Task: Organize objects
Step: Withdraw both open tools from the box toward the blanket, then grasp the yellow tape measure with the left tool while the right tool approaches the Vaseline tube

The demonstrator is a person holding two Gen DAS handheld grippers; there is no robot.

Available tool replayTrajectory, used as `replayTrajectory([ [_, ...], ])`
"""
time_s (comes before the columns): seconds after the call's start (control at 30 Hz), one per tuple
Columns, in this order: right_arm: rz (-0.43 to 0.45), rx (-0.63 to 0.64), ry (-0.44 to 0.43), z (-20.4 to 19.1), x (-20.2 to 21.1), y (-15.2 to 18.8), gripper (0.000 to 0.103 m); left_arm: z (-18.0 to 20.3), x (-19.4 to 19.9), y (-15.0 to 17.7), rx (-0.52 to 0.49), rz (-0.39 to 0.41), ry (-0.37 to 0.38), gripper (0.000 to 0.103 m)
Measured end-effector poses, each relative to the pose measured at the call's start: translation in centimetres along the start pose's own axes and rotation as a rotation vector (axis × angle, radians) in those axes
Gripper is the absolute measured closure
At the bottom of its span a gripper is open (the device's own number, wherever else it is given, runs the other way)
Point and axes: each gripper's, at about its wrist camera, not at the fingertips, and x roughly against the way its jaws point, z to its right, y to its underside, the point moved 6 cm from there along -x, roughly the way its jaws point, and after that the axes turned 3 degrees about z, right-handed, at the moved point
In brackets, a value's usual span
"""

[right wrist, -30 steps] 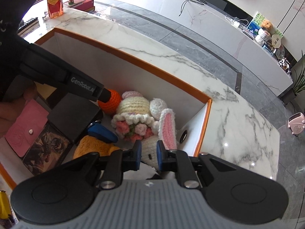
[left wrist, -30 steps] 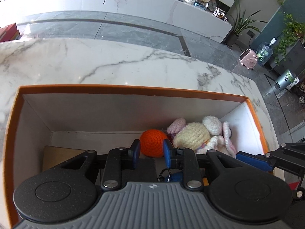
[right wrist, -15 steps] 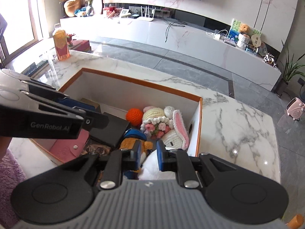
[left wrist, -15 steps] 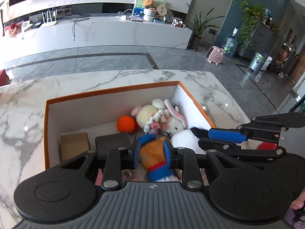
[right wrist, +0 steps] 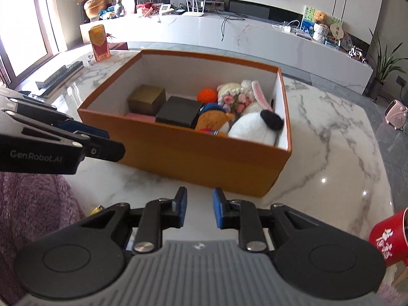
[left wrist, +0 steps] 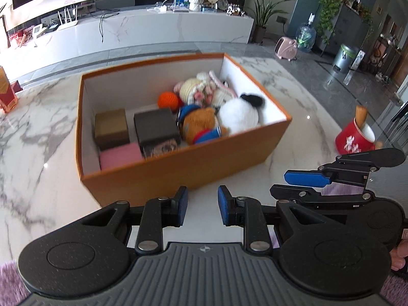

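Observation:
An orange box [left wrist: 193, 170] [right wrist: 204, 158] stands on the marble table. Inside lie a brown box [left wrist: 111, 127], a black box [left wrist: 155, 127], a pink pouch [left wrist: 119, 154], an orange ball [left wrist: 167, 99], a crochet bunny [left wrist: 201, 89], a bear toy [left wrist: 200, 125] and a white plush [left wrist: 239, 114]. My left gripper [left wrist: 201, 206] is open and empty, in front of the box's near wall. My right gripper [right wrist: 197, 207] is open and empty, also in front of the box; it also shows in the left wrist view [left wrist: 301, 183].
A red enamel mug [left wrist: 355, 137] [right wrist: 387, 237] stands on the table right of the box. A red carton [right wrist: 99, 43] and a dark keyboard-like bar [right wrist: 58, 74] lie at the far left. A purple fuzzy sleeve [right wrist: 33, 216] is at the near left.
Both grippers have pulled back out of the box and up, from over the toys to in front of its near wall. Both stay open and empty.

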Motion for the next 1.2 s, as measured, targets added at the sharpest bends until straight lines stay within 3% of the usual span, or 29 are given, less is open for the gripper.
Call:
replayTrajectory([
  [0.23,-0.06,0.014,-0.027,-1.8,-0.3,3.6,0.076,0.5,0.1,4.5,-0.047,-0.086,-0.045,0.073],
  [0.53,-0.114,-0.032,-0.041,-1.2,-0.9,6.2,0.074,0.6,0.3,8.0,-0.09,-0.168,-0.065,0.06],
  [0.67,-0.14,-0.02,-0.056,-1.5,-1.3,7.0,0.07,1.0,-0.5,9.0,-0.119,-0.194,-0.077,0.046],
  [0.77,-0.14,-0.017,-0.062,-1.7,-1.3,7.2,0.068,1.0,-1.5,9.3,-0.115,-0.207,-0.09,0.042],
  [1.03,-0.142,0.017,-0.069,-2.5,-1.6,7.3,0.063,0.2,-4.2,10.0,-0.112,-0.256,-0.141,0.04],
  [1.2,-0.149,0.029,-0.076,-2.7,-1.8,7.2,0.062,-0.3,-4.7,10.3,-0.099,-0.263,-0.123,0.037],
])
